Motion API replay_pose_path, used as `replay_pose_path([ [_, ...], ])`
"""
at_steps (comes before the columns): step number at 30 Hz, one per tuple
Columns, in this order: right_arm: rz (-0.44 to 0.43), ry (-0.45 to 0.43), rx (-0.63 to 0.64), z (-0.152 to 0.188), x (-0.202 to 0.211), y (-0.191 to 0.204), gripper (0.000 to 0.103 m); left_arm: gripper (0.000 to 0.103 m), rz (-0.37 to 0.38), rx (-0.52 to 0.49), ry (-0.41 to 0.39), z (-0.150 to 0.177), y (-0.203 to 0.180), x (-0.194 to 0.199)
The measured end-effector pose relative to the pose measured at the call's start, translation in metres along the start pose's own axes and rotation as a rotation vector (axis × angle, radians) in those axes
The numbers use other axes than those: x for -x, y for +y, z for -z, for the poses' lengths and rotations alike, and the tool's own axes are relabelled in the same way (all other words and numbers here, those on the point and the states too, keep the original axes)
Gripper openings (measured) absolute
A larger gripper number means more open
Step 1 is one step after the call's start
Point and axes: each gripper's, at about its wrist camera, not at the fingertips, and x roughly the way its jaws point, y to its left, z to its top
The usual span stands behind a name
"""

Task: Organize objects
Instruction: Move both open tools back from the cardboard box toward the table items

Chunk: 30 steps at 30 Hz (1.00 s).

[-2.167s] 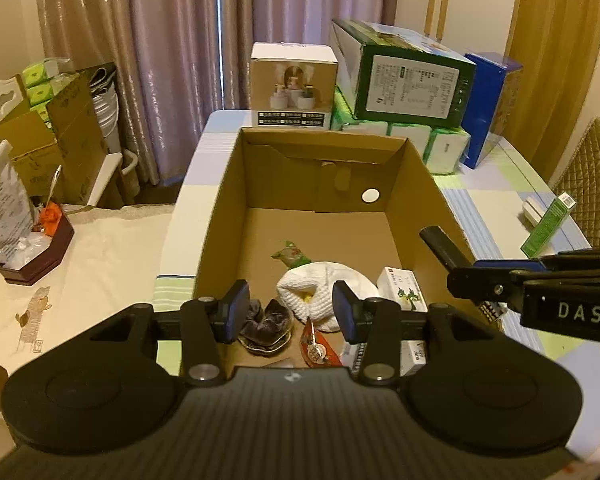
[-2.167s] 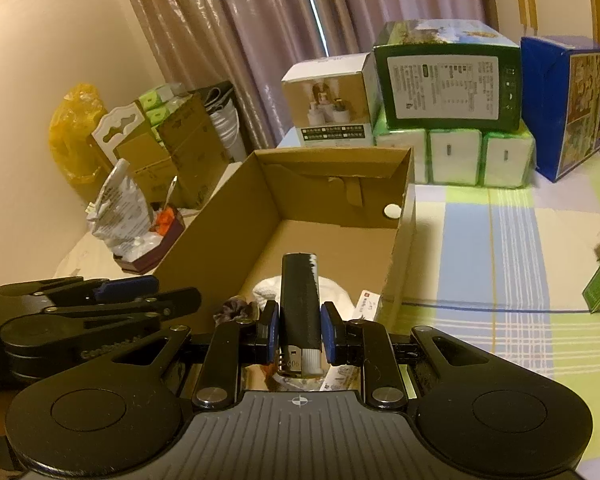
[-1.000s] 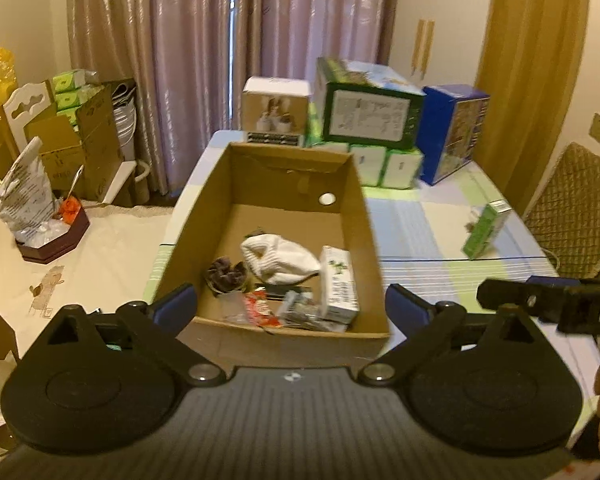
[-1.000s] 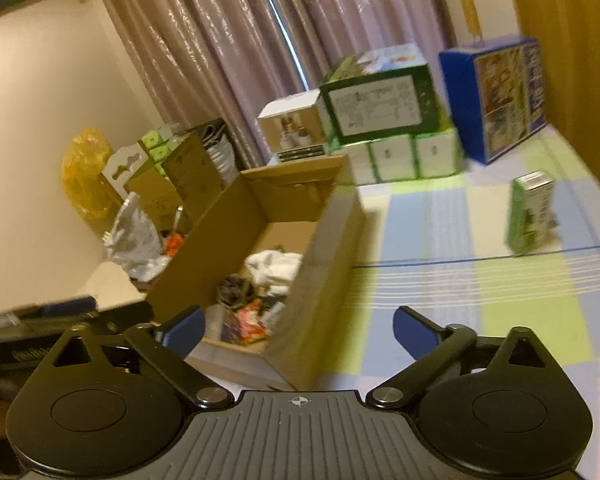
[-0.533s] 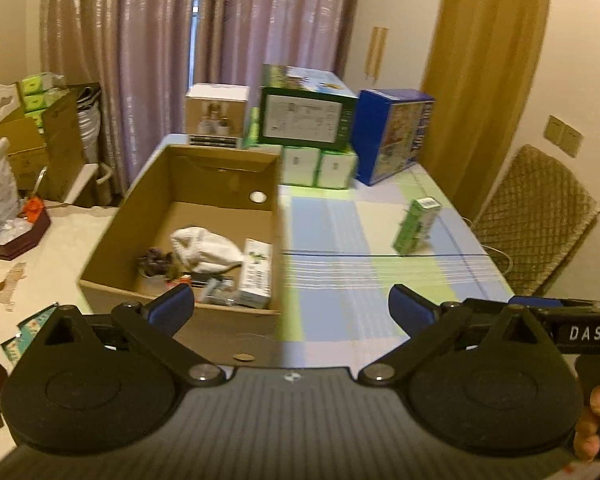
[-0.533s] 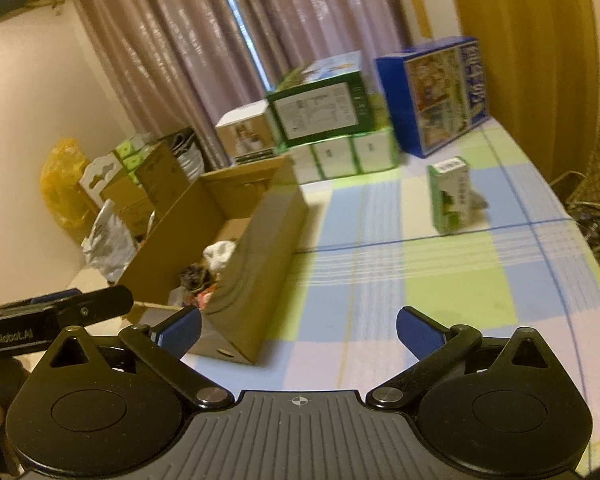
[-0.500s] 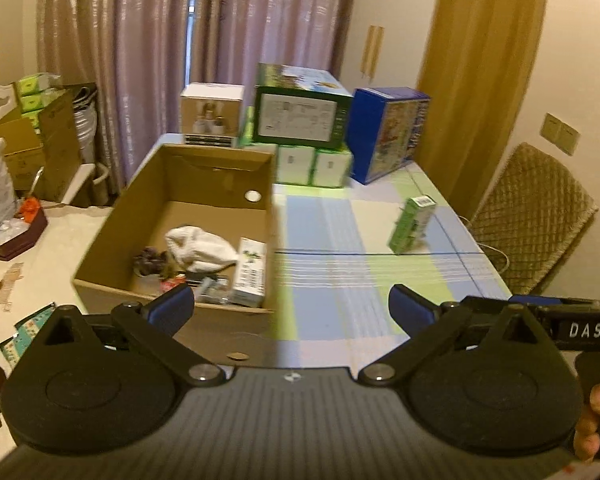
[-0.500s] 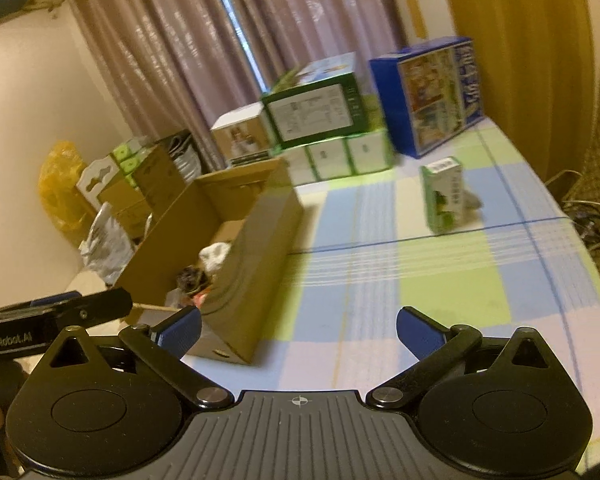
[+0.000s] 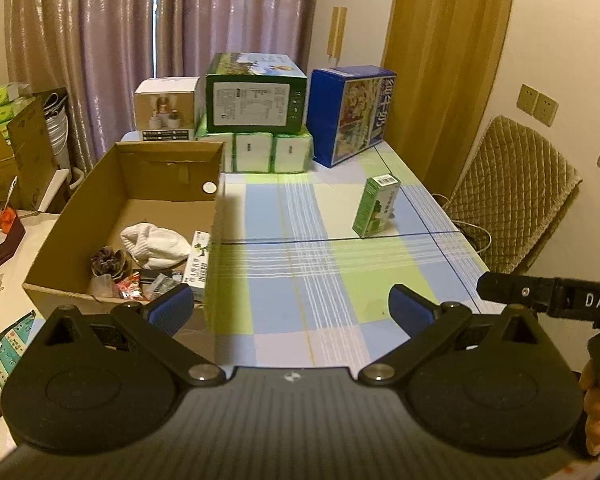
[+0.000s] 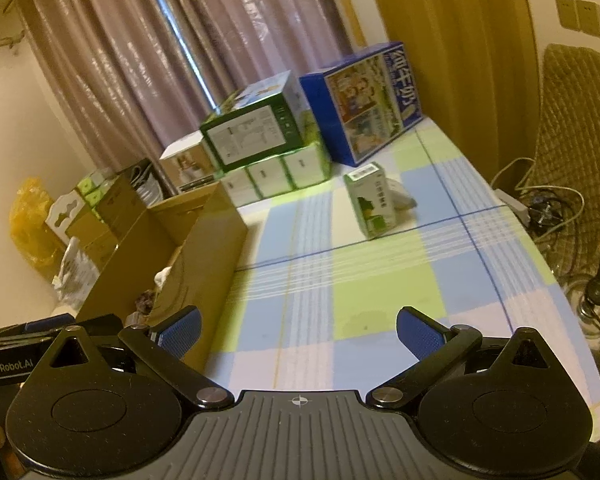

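Note:
An open cardboard box point(image 9: 80, 216) point(image 10: 208, 248) stands on the left of the checked tablecloth point(image 9: 320, 272). Inside lie a white knit hat point(image 9: 156, 242), a dark scrunchie point(image 9: 107, 261), a white carton point(image 9: 198, 258) and small packets. A green and white carton point(image 9: 376, 206) point(image 10: 372, 204) stands upright on the cloth to the right, with a pale object point(image 10: 404, 196) half hidden behind it. My left gripper point(image 9: 290, 310) is open and empty above the near table edge. My right gripper point(image 10: 298, 330) is open and empty too, near the box's right wall.
Stacked boxes line the table's far end: a green box point(image 9: 256, 94), a blue box point(image 9: 350, 114), a white box point(image 9: 166, 108), tissue packs point(image 9: 272, 150). A quilted chair point(image 9: 508, 196) and cables point(image 10: 548, 208) are at the right. Clutter and cartons point(image 9: 16, 148) are at the left.
Both grippers pulled back from the box and opened wide. The right one let go of the dark stick it held over the box. Both views have swung right toward the green carton.

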Motion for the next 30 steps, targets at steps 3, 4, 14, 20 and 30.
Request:
replay_pose_path([
  [3, 0.007, -0.004, -0.013, 0.000, 0.002, -0.008, 0.101, 0.102, 0.004, -0.010, 0.007, 0.000, -0.006, -0.003],
  [4, 0.009, -0.006, -0.017, -0.001, 0.002, -0.010, 0.101, 0.102, 0.005, -0.012, 0.008, 0.001, -0.007, -0.004],
  [14, 0.047, -0.021, -0.055, -0.001, 0.006, -0.036, 0.101, 0.102, 0.021, -0.034, 0.024, -0.001, -0.026, -0.018],
  [20, 0.064, -0.027, -0.078, -0.005, 0.007, -0.052, 0.101, 0.102, 0.028, -0.042, 0.030, -0.001, -0.039, -0.029],
  [30, 0.098, -0.043, -0.076, -0.014, 0.003, -0.076, 0.101, 0.102, 0.041, -0.052, 0.030, -0.009, -0.061, -0.053],
])
